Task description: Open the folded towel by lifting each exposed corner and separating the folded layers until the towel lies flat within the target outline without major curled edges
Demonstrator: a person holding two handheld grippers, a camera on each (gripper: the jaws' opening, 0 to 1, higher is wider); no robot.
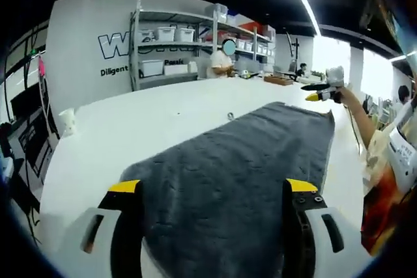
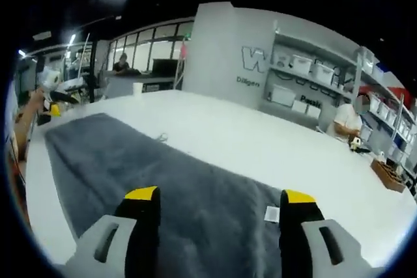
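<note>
left gripper point(image 1: 214, 190) open, towel point(image 1: 241, 161) flat on table point(image 1: 130, 128)

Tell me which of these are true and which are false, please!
1. The fluffy dark grey towel lies on a white table. True.
2. The towel is bright red. False: it is dark grey.
3. The left gripper has its yellow-tipped jaws spread apart over the towel. True.
4. The right gripper is clamped shut on a cup. False: its jaws are apart, holding nothing.
5. A small white label sits on the towel. True.
</note>
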